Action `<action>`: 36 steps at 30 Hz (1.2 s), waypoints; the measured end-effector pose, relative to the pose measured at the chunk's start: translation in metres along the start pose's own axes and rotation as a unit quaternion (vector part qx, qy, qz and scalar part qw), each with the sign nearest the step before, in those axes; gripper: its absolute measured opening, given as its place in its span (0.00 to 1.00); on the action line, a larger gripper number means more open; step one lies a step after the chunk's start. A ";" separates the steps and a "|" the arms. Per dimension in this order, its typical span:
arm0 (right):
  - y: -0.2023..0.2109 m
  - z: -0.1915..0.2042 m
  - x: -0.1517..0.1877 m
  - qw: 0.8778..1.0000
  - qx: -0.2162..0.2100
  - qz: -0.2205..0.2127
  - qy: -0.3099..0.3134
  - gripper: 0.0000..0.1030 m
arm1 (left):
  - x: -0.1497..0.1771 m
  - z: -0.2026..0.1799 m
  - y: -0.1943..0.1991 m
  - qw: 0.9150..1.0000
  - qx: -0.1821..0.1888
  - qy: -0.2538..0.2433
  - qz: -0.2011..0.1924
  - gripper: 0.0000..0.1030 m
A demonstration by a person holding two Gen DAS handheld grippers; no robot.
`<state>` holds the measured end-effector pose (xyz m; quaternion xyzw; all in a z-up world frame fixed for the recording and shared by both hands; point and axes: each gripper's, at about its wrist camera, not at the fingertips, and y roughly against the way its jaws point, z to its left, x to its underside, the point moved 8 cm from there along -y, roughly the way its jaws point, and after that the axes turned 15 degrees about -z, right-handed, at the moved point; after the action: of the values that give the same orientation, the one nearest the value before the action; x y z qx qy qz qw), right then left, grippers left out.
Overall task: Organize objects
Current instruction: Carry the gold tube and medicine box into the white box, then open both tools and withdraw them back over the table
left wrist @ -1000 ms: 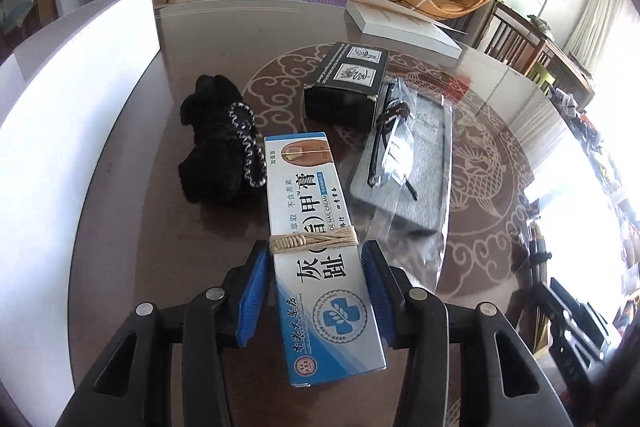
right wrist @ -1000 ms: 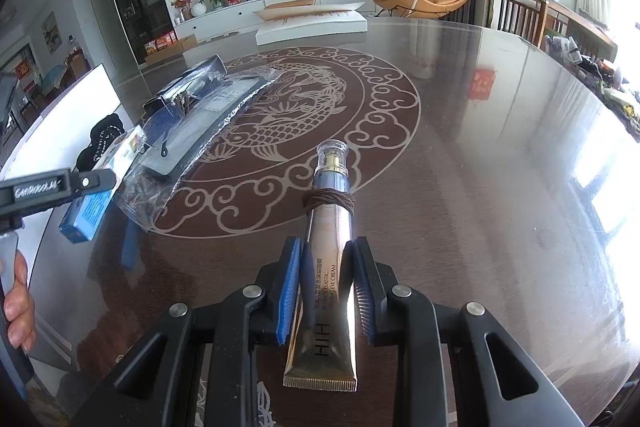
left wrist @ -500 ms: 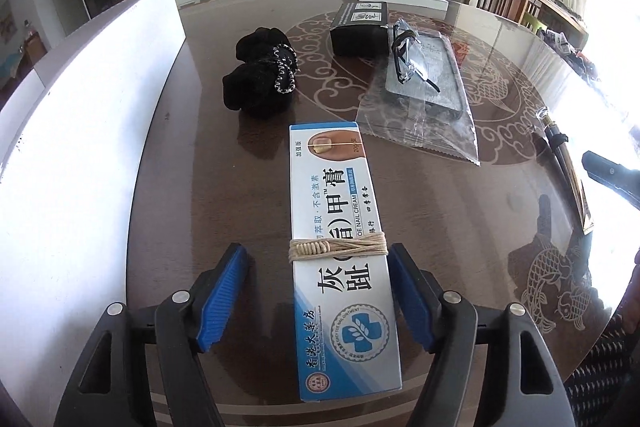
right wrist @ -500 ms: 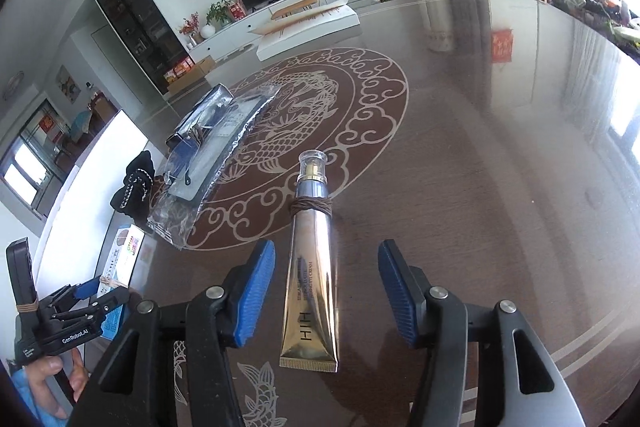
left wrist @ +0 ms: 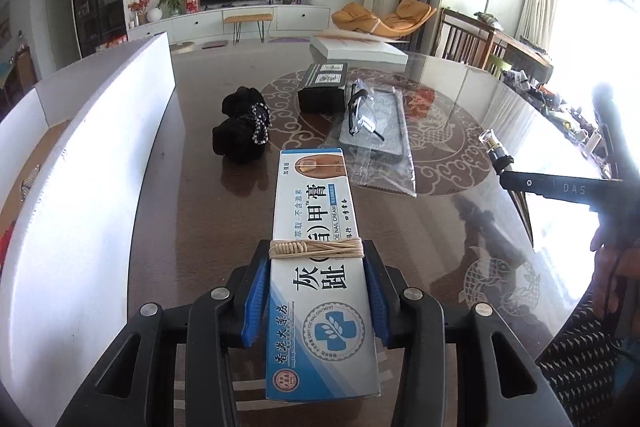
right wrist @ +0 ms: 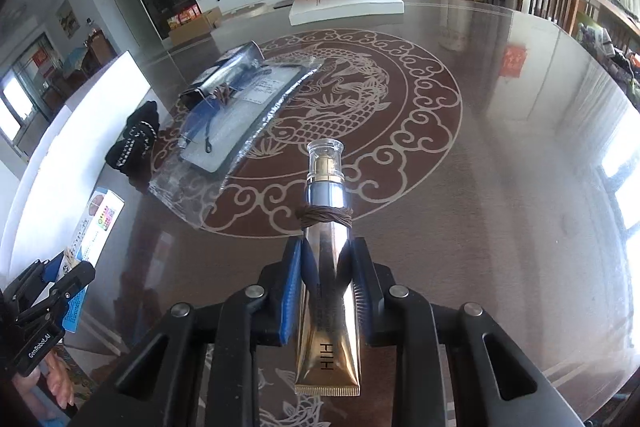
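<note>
- The left gripper [left wrist: 316, 297] has just closed its blue pads onto the sides of the nail cream box [left wrist: 318, 267], which points out over the near edge of the table [left wrist: 200, 211].
- The box reads "TOE NAIL CREAM" and "GREY TOE NAIL OINTMENT", with large Chinese characters; a cream cord is wound round its middle.
- The right gripper [right wrist: 326, 285] has just closed too, pinching the gold tube [right wrist: 328, 291] marked "HIH", cap pointing toward the table's centre.
- A white board [left wrist: 92, 163] walls the table's left edge.
- Black pouch [left wrist: 240, 129], black box [left wrist: 322, 87] and bagged grey case [left wrist: 376, 127] crowd the left-centre; the right half lies open.
- The left gripper's body reads "GenRobot.AI".
</note>
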<state>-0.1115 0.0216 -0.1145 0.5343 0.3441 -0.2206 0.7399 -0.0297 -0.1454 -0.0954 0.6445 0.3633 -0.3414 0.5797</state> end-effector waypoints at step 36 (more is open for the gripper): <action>0.010 0.271 -0.023 0.972 -0.201 -0.061 0.108 0.76 | -0.051 0.219 0.096 0.966 -0.250 0.051 -0.045 0.86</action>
<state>-0.0457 -0.2318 -0.0388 0.3729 0.4917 -0.1323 0.7757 0.0238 -0.3731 -0.0245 0.4786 0.4948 -0.2316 0.6873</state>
